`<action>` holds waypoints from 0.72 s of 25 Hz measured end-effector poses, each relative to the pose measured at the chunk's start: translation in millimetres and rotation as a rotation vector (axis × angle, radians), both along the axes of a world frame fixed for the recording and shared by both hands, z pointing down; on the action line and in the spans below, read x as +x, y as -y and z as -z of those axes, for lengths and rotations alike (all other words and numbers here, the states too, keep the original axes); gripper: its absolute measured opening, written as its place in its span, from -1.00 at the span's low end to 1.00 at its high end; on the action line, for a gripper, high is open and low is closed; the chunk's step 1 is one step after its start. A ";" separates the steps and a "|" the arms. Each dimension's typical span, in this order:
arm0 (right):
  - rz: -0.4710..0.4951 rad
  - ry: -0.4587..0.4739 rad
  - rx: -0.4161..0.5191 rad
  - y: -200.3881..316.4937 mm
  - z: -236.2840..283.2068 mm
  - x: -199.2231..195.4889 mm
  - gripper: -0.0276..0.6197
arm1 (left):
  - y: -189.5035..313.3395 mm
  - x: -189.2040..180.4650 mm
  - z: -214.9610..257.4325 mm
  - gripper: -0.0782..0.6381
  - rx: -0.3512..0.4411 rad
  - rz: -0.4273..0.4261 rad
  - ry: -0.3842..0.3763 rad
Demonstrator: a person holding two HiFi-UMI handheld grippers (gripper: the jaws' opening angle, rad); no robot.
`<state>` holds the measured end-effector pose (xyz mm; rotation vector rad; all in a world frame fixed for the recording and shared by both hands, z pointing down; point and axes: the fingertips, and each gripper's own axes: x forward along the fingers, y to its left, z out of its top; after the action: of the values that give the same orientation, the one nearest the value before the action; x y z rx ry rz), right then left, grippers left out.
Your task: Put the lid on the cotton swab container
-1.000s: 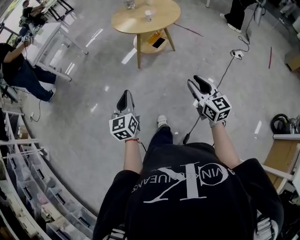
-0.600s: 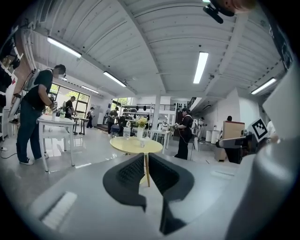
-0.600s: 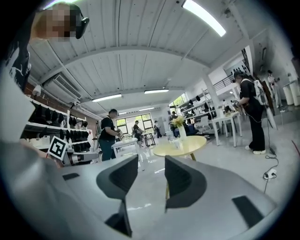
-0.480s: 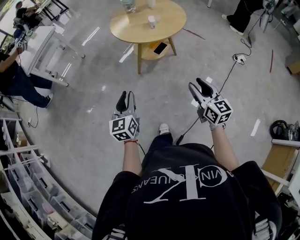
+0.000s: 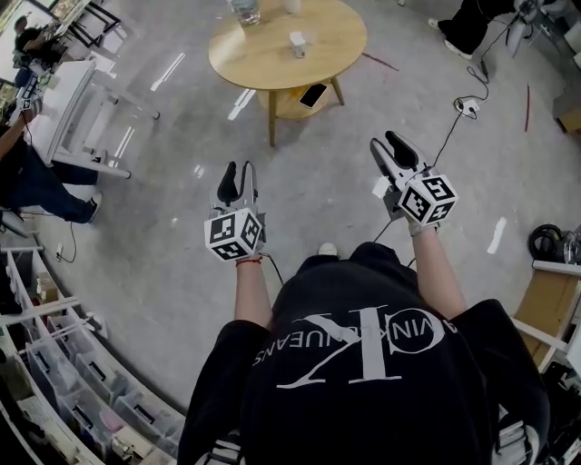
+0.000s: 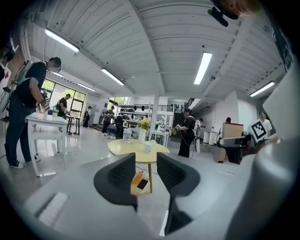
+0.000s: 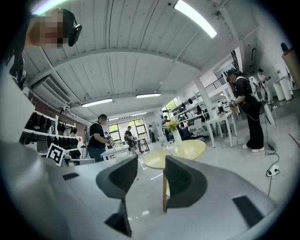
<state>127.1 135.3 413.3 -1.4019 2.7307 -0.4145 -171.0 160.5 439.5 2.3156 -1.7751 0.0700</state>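
Plainly we stand well apart from the work, so the step in hand, as we judge it, is the approach. On our left, the left gripper (image 5: 240, 173) has its jaws opening, with a narrow gap between the dark ribbed pads and nothing in it. Ahead, the round table (image 5: 263, 68) carries a clear jar (image 5: 243, 9) at its far edge and a small white pot (image 5: 298, 42) near its middle. We cannot tell which of them holds the cotton swabs, and we can make out no lid. A phone (image 5: 313, 93) lies on the shelf beneath. On our right, the right gripper (image 5: 385, 145) is opening too, wider and equally empty. To do this well we should close in squarely, keep both pairs of jaws parted, and settle which piece is the lid before reaching. The tabletop looks like smooth pale wood. Both vessels seem light, cylindrical and apt to skid, so one gripper should steady the body while the other lowers the lid level.
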 end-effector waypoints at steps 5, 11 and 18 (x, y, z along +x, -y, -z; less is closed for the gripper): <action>-0.016 -0.006 -0.008 12.0 2.3 4.3 -0.45 | 10.9 4.0 -1.7 -0.39 -0.007 -0.027 -0.004; 0.014 -0.044 -0.007 26.8 2.9 -2.9 -0.44 | 23.7 0.6 -11.4 -0.38 -0.028 -0.009 -0.038; 0.059 -0.066 -0.033 67.3 -12.3 -14.2 -0.44 | 56.6 -2.4 -24.0 -0.38 -0.065 0.001 -0.029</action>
<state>112.8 67.9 425.6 -1.3690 2.8367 -0.4259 -173.4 103.9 463.5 2.2598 -1.7340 0.0922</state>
